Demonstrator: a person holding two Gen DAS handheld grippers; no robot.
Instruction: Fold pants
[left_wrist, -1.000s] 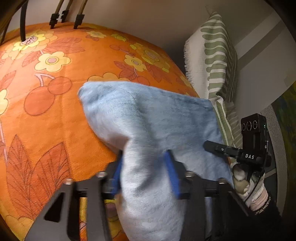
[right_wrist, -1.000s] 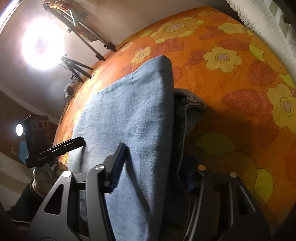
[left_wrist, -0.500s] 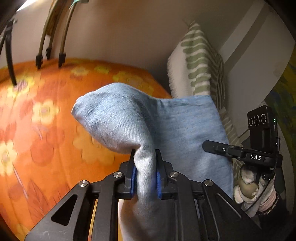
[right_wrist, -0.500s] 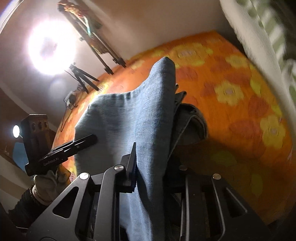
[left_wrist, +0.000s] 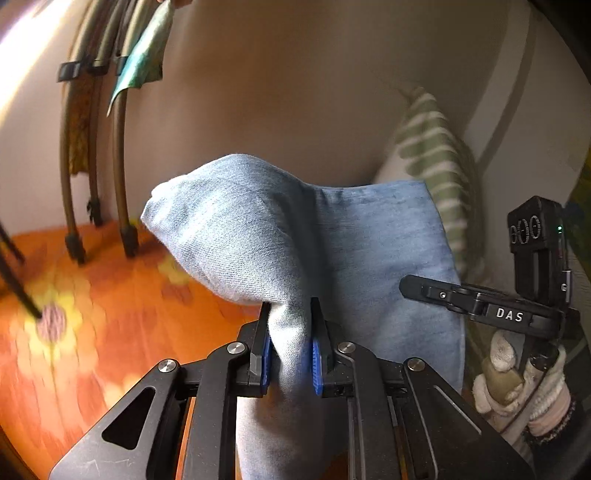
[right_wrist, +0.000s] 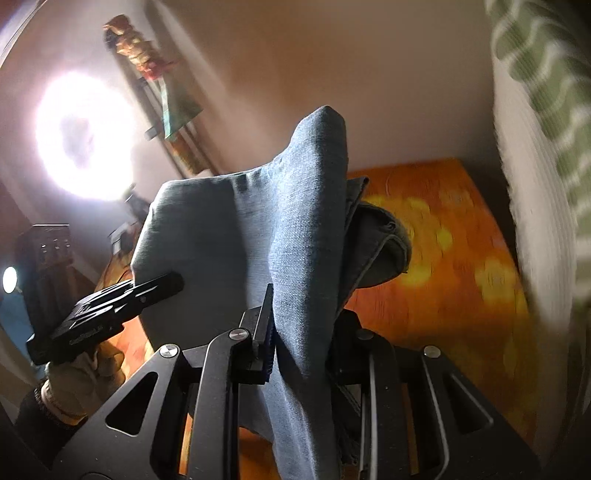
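The light blue denim pants (left_wrist: 258, 229) hang in the air above the orange flowered bedspread (left_wrist: 92, 332), held up between both grippers. My left gripper (left_wrist: 290, 354) is shut on a bunched fold of the denim, blue pads pressing on both sides. My right gripper (right_wrist: 299, 332) is shut on the other edge of the pants (right_wrist: 306, 229), where the waistband folds show to the right. The right gripper's body (left_wrist: 480, 306) shows at the right of the left wrist view, and the left gripper's body (right_wrist: 103, 314) at the left of the right wrist view, each in a gloved hand.
A green and white striped pillow (left_wrist: 432, 162) leans on the wall at the bed's head. Tripod legs (left_wrist: 122, 184) with a hanging cloth stand on the bedspread's far side. A bright ring lamp (right_wrist: 81, 136) shines by the wall.
Both grippers closed on the denim and lifted it off the bedspread. The pants now hang well above the bed and more of the wall is in view.
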